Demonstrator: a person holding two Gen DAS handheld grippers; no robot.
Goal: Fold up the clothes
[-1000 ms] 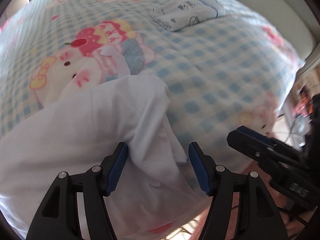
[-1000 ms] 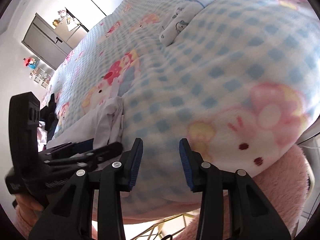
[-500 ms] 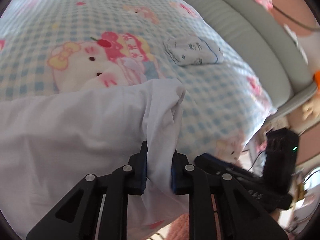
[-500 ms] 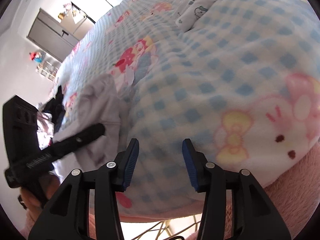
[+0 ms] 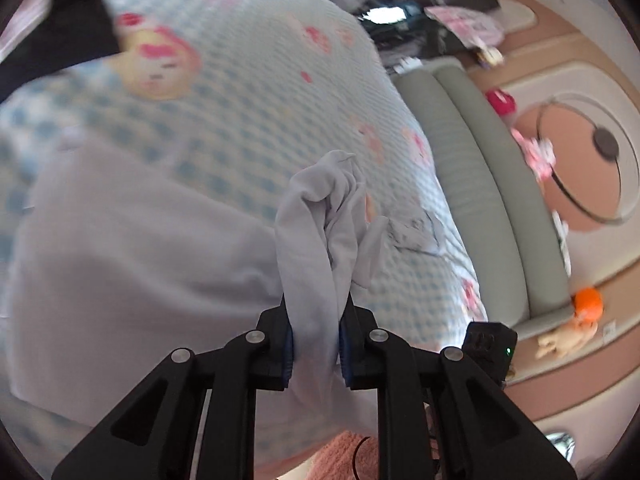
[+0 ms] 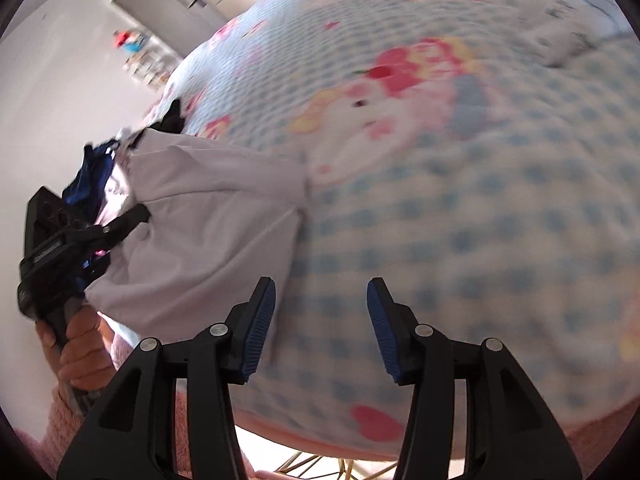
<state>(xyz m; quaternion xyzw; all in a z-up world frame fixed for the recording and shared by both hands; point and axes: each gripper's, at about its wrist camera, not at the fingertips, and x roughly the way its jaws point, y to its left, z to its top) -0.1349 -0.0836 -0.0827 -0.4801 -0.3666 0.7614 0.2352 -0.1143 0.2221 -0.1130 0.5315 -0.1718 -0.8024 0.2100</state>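
left gripper now clamped on garment

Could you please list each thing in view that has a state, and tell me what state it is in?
Left gripper: shut on a bunched edge of the white garment.
Right gripper: fingers apart, nothing between them, above the blanket.
White garment: unfolded, partly spread on the bed, one edge gathered and lifted.
Small printed garment: folded, lying on the blanket.
Checked blanket: spread over the bed.
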